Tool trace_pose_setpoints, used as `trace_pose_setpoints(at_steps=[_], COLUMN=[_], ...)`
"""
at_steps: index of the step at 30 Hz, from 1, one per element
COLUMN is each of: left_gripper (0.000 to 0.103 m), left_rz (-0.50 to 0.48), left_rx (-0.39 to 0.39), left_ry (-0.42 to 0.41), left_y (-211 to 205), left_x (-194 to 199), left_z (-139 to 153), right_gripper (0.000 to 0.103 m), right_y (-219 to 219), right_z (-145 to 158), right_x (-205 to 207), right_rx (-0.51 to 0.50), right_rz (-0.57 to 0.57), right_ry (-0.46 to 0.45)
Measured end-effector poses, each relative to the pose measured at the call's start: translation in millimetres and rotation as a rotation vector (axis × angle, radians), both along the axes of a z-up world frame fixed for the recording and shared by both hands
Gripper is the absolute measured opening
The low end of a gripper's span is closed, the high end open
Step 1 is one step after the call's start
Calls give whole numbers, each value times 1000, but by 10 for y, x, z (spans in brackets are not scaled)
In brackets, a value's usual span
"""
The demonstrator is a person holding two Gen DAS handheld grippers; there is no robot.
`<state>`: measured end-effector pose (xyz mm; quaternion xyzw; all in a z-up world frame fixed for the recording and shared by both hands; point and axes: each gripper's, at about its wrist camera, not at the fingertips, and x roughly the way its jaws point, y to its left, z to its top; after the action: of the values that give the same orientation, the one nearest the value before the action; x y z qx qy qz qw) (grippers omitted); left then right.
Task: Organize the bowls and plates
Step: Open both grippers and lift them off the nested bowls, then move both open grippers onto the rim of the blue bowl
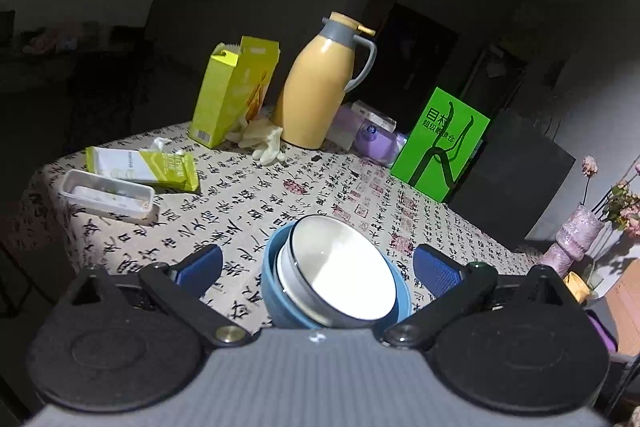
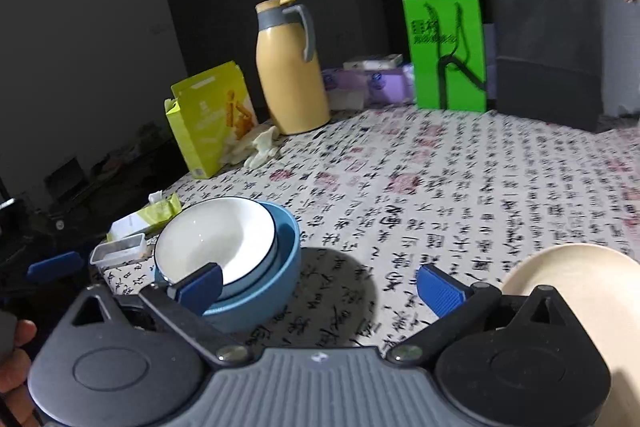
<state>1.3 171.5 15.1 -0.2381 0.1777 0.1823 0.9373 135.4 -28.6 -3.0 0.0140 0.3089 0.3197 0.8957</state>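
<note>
Both your grippers stand spread wide and empty, with the nested bowls just ahead.

Nearest you, the left gripper (image 1: 318, 265) has its jaws apart on either side of the white bowl (image 1: 340, 267), which sits tilted inside the blue bowl (image 1: 280, 291); no pad touches either, so a careless nudge could rock the tilted bowl out of its nest. Your right gripper (image 2: 318, 285), jaws likewise apart and holding nothing, sits over bare tablecloth (image 2: 440, 187) with one finger overlapping the stack's rim in view; swing it carelessly and it could clip the stack. The cream plate (image 2: 580, 291) lies at the near right, partly hidden behind the gripper, so you could knock it in reaching. Farther back, the yellow thermos (image 2: 288, 75) and green bag (image 2: 448, 55) stand well clear.
</note>
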Motion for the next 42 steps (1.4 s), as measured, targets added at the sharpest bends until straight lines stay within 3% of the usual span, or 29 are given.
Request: trace_pose_setpoints(at_steps=[8,12,15,27,42], left_gripper=[103,103,103,103,103], left_rz=[22,20,28,35,3], left_rx=[-7,-27,2,38,77], left_ry=[-15,-30,-35,-43,-44], left_y=[11,52,50,82,147], left_x=[-289,-363,-445,-656,-660], left_z=[-167,-246,-282,-334,-324], right_gripper=[103,103,103,103,103], right_y=[-53,-63,-92,-28,18], right_z=[-2,0,8,-75,-96], right_x=[-464,-546,-566,-560,-325], right_rx=[-31,-57,-57,-81,-34], right_rz=[8,7,-7,-10,2], right_ry=[-77,-107,-112,-78,10])
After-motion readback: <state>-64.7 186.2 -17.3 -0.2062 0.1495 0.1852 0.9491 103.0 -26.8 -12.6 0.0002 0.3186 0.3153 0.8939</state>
